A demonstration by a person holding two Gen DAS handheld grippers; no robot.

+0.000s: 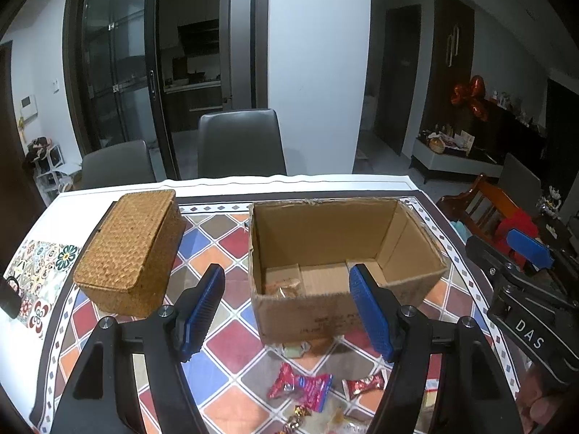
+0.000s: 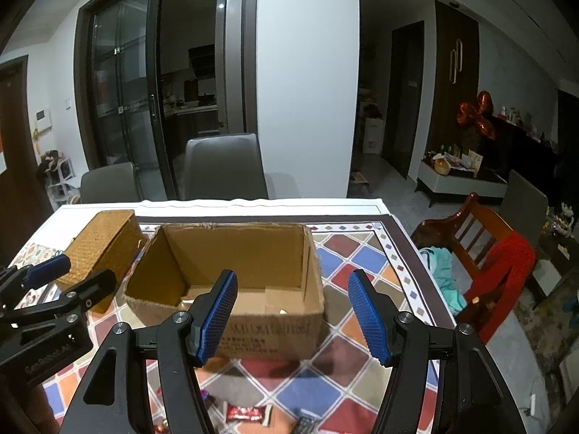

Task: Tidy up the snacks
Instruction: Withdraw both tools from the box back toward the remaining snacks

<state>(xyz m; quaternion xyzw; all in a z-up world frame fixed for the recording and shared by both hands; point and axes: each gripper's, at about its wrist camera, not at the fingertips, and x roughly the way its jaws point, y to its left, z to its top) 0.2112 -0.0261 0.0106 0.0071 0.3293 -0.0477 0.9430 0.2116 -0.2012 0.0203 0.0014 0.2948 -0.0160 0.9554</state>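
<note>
A dim dining room, and a table (image 1: 231, 372) dressed in a cloth of coloured diamonds: red, blue, orange, grey, with a white and dark border. Nearest, low in the left wrist view, loose snacks lie on the cloth: a crinkled red-and-pink wrapper (image 1: 300, 385), a small red twist-end candy (image 1: 363, 384) just right of it, and a gold-foil sweet (image 1: 300, 414) at the very bottom edge. In the right wrist view a dark red packet (image 2: 246, 413) lies flat by the near edge.

Over them hangs the left gripper (image 1: 286, 311), tilted downward, black frame, ribbed blue pads, jaws standing well apart with nothing between them. The right gripper (image 2: 293, 313) holds the same downward tilt, its jaws parted too and empty. Each shows at the edge of the other's view, side by side, and a bit of the person's hand (image 1: 535, 408) sits behind the right one.

Just beyond the pads stands the cardboard box (image 1: 340, 311), open-topped, rough corrugated walls, faint print on its near face. Inside, on the floor at its left near corner, a clear-wrapped snack (image 1: 286, 287) rests. A pale wrapped piece (image 1: 295, 350) lies against the box's near foot.

Left of the box, close beside it, sits a woven wicker basket (image 1: 130, 253), rectangular, lid shut, golden brown.

Farther off, two grey padded chairs (image 1: 240, 143) stand at the far edge, with glass sliding doors behind them.
</note>
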